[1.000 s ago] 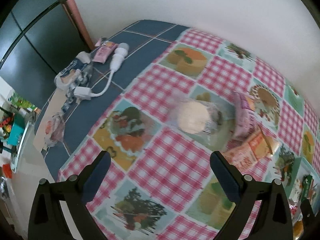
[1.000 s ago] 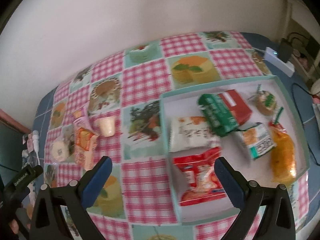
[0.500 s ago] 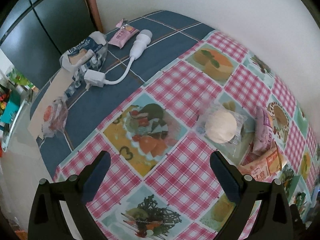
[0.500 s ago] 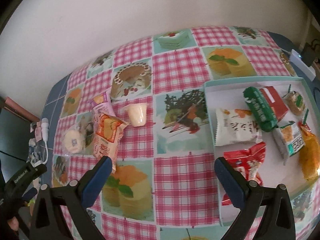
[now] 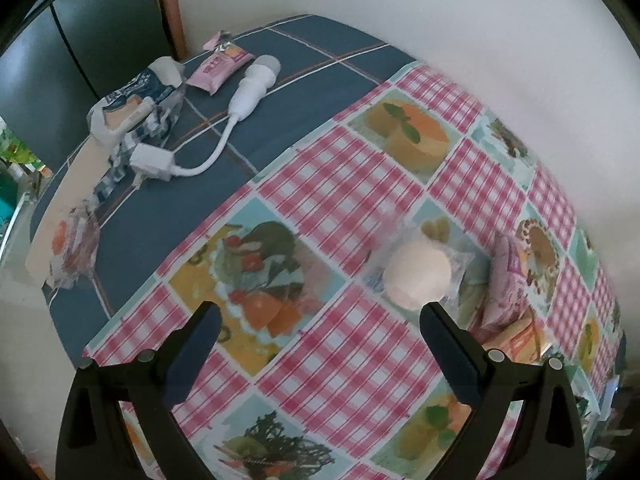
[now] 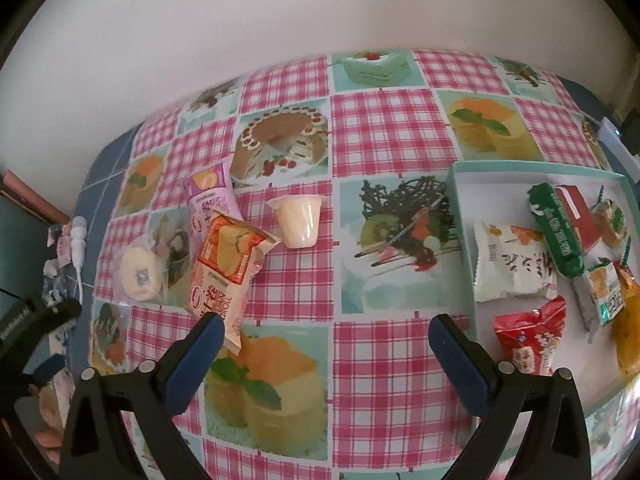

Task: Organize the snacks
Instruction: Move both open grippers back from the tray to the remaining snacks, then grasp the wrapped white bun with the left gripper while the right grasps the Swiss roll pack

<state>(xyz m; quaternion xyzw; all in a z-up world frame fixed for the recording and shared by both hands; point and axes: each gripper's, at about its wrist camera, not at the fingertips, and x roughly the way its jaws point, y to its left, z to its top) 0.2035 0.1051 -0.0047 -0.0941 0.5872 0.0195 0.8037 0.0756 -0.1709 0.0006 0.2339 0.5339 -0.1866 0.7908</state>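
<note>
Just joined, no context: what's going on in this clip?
A person holds two grippers over a checked tablecloth, sorting snacks into a tray. Both the left gripper and the right gripper are open and hold nothing. Several packets already lie in the tray. Still loose on the cloth: a jelly cup, an orange packet, a pink packet and a round wrapped cake, which the left gripper faces.

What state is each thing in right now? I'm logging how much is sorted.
Left hand-held gripper: open, empty.
Right hand-held gripper: open, empty.
Teal tray: holds several packets.
Pudding cup: outside tray, lying tipped.
Orange snack packet: outside tray, overlapping purple packet.
Clear-wrapped round cake: outside tray, flat.
</note>
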